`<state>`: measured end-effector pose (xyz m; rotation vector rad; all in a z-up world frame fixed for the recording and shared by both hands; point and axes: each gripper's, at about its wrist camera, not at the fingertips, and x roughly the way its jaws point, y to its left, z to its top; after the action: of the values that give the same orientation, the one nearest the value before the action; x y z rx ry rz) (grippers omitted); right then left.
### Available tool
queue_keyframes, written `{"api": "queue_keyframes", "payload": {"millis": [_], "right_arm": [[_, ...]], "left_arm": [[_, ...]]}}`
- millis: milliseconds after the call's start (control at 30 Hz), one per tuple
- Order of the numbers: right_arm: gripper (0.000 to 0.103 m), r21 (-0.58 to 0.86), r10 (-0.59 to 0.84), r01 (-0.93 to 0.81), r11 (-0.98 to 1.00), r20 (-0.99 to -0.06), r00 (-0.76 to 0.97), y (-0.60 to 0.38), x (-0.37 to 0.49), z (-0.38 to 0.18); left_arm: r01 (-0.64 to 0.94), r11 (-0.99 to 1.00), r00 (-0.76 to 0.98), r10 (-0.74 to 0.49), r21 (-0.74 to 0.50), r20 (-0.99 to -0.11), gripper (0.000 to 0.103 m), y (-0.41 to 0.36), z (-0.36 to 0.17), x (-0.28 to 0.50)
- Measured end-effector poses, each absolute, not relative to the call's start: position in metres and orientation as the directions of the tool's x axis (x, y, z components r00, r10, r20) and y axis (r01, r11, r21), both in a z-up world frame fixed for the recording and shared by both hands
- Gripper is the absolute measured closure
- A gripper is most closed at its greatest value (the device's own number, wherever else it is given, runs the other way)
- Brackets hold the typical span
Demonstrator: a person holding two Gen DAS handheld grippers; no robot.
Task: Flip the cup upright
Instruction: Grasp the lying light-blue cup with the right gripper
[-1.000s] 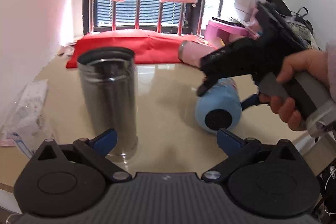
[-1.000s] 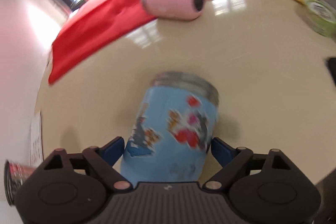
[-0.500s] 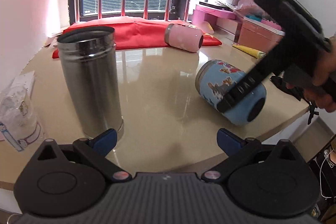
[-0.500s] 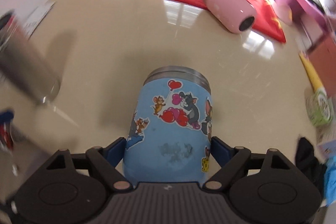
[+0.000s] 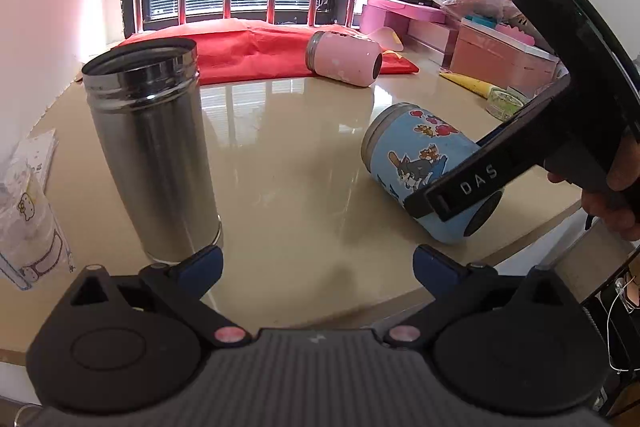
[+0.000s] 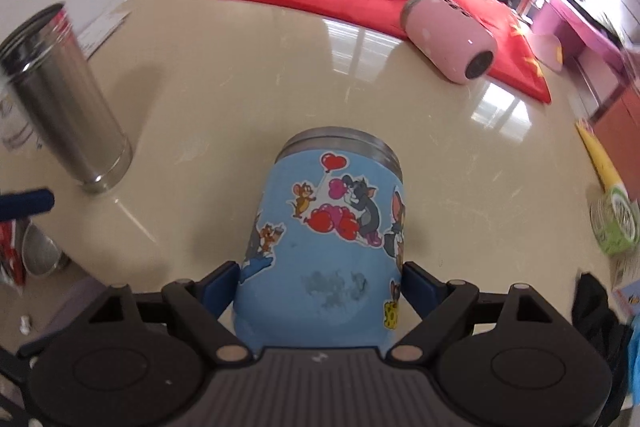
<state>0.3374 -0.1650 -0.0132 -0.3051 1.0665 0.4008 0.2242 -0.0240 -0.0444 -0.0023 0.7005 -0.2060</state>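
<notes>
On table (image 6: 240, 99), blue cartoon cup (image 6: 324, 247), tilted, steel-rimmed

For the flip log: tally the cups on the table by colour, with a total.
Silver steel cup, upright: 1
Blue cartoon-sticker cup, lying between the right gripper fingers: 1
Pink cup, lying on its side: 1
Total: 3

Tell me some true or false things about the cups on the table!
1. The blue cartoon cup lies on its side. True.
2. The silver cup is tipped over. False: it stands upright, mouth up.
3. The right hand-held gripper has a finger on each side of the blue cartoon cup. True.
4. The pink cup stands upright. False: it lies on its side, by the red cloth.
5. The left hand-held gripper holds the silver cup. False: it is open and holds nothing.
</notes>
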Motion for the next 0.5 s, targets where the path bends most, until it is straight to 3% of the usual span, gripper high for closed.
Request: {"api": "queue_keyframes", "payload": {"millis": [67, 167, 267, 500], "right_arm": [[0.006, -0.017, 0.192, -0.44, 0.898, -0.885, 0.425, -0.169, 0.339, -0.01], [0.001, 0.014, 0.239, -0.434, 0.901, -0.851, 0.468, -0.171, 0.335, 0.001], [0.0, -0.001, 0.244, -0.43, 0.903, -0.823, 0.512, -0.172, 0.333, 0.006], [0.0, 0.024, 0.225, -0.432, 0.901, -0.879, 0.421, -0.165, 0.373, -0.001]], "left_arm": [[0.187, 0.98, 0.744, -0.189, -0.072, -0.64, 0.0, -0.023, -0.044, 0.225], [0.182, 0.98, 0.739, -0.192, -0.084, -0.646, 0.0, -0.022, -0.044, 0.226], [0.175, 0.981, 0.736, -0.189, -0.087, -0.65, 0.0, -0.021, -0.043, 0.229], [0.163, 0.983, 0.735, -0.18, -0.086, -0.654, 0.0, -0.022, -0.044, 0.229]]}}
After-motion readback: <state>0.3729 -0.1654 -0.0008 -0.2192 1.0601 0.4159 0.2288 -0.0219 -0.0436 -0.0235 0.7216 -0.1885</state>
